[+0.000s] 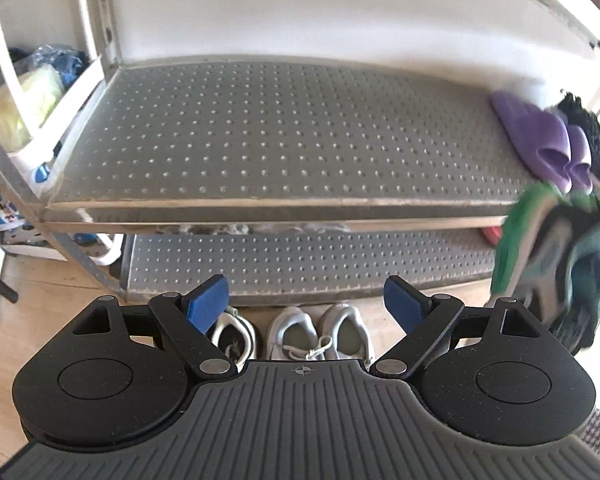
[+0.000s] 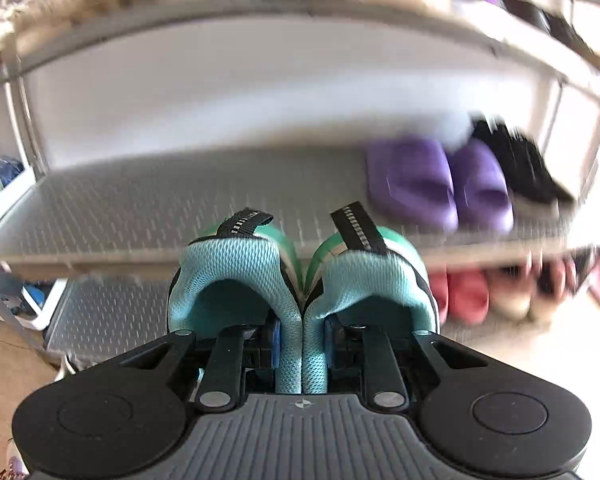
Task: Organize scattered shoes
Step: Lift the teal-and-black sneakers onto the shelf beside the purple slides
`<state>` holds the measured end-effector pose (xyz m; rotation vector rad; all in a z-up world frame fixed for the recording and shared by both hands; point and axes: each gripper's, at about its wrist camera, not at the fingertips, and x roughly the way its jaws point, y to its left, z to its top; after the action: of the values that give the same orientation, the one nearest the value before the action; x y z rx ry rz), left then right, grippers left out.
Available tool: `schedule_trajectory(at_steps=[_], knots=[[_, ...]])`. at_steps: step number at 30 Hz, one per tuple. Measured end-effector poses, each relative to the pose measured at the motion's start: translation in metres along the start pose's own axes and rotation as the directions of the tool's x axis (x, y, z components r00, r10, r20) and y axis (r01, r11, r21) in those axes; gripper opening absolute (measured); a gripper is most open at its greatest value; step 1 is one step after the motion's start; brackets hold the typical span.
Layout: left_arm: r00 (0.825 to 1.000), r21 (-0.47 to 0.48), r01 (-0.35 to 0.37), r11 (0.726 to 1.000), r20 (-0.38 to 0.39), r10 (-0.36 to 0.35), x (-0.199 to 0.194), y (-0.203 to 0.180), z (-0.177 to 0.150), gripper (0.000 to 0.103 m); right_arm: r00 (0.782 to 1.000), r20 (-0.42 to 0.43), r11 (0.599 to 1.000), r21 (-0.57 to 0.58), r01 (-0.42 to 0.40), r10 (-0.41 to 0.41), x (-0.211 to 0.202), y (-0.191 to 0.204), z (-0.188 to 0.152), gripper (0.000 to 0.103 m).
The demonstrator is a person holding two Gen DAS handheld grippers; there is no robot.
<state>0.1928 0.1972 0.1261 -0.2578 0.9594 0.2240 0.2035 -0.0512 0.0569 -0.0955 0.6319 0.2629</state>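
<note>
Jaws of the right gripper (image 2: 301, 344) are pressed together on the inner heel collars of a pair of teal mesh sneakers with black pull tabs (image 2: 300, 276), one blue pad inside each shoe, so both hang from the one grip. That pair hovers just in front of the edge of the middle grey perforated metal shelf (image 2: 172, 204), toes pointing toward the rack. Further right on the same shelf sits a pair of purple rubber slides (image 2: 440, 188), with a black knit shoe (image 2: 520, 168) just beside them. On the lower shelf, blurred pink and pale shoes (image 2: 484, 296) stand in a row.

Jaws of the left gripper (image 1: 306, 304) stand wide apart with nothing between the blue pads. Below them, on the wooden floor (image 1: 32, 300) in front of the rack, lie white lace-up sneakers (image 1: 320, 336), side by side. At the right edge of the left wrist view the carried teal pair shows as a blur.
</note>
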Motion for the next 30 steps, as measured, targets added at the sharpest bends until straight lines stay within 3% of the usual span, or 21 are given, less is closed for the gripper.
schedule_trajectory(at_steps=[5, 6, 7, 11, 14, 16, 18, 22, 25, 26, 30], knots=[[1.000, 0.004, -0.026, 1.000, -0.004, 0.026, 0.010, 0.007, 0.009, 0.089, 0.997, 0.083, 0.998, -0.058, 0.007, -0.002, 0.074, 0.015, 0.090, 0.025], [1.000, 0.007, -0.027, 1.000, -0.010, 0.027, 0.014, 0.006, 0.011, 0.089, 0.997, 0.072, 0.998, -0.053, 0.018, -0.014, 0.095, 0.016, 0.101, 0.058], [1.000, 0.011, -0.023, 1.000, -0.015, 0.023, 0.016, 0.005, 0.012, 0.089, 0.997, 0.073, 0.998, -0.052, 0.021, -0.018, 0.096, 0.016, 0.101, 0.063], [1.000, 0.037, 0.006, 0.999, -0.016, -0.005, 0.019, -0.004, 0.015, 0.089, 0.981, 0.181, 0.993, -0.079, 0.090, -0.074, 0.076, 0.009, 0.085, 0.068], [1.000, 0.042, 0.026, 0.999, -0.017, -0.025, 0.019, -0.013, 0.013, 0.089, 0.981, 0.190, 0.997, -0.059, 0.055, -0.043, 0.046, -0.010, 0.068, 0.070], [0.999, 0.052, 0.038, 0.998, -0.026, -0.036, 0.021, -0.019, 0.011, 0.089, 0.982, 0.186, 0.998, -0.034, 0.047, -0.040, 0.039, -0.019, 0.063, 0.084], [0.999, 0.060, 0.035, 0.998, -0.031, -0.034, 0.023, -0.024, 0.009, 0.089, 0.982, 0.191, 1.000, 0.016, 0.003, -0.006, 0.025, -0.038, 0.051, 0.089], [0.998, 0.077, 0.030, 0.997, -0.053, -0.026, 0.031, -0.034, 0.006, 0.089, 0.995, 0.079, 0.997, 0.057, -0.057, 0.052, 0.036, -0.050, 0.029, 0.089], [0.998, 0.083, 0.025, 0.996, -0.061, -0.020, 0.033, -0.040, 0.004, 0.089, 0.990, 0.025, 0.990, -0.012, -0.137, 0.138, 0.043, -0.042, 0.030, 0.091], [0.998, 0.082, 0.018, 0.996, -0.063, -0.013, 0.035, -0.042, 0.004, 0.089, 0.987, -0.024, 0.984, -0.081, -0.159, 0.158, 0.045, -0.034, 0.027, 0.091], [0.997, 0.075, 0.006, 0.997, -0.071, -0.001, 0.039, -0.046, 0.002, 0.089, 0.989, -0.102, 0.977, -0.172, -0.127, 0.111, 0.049, -0.027, 0.018, 0.090]])
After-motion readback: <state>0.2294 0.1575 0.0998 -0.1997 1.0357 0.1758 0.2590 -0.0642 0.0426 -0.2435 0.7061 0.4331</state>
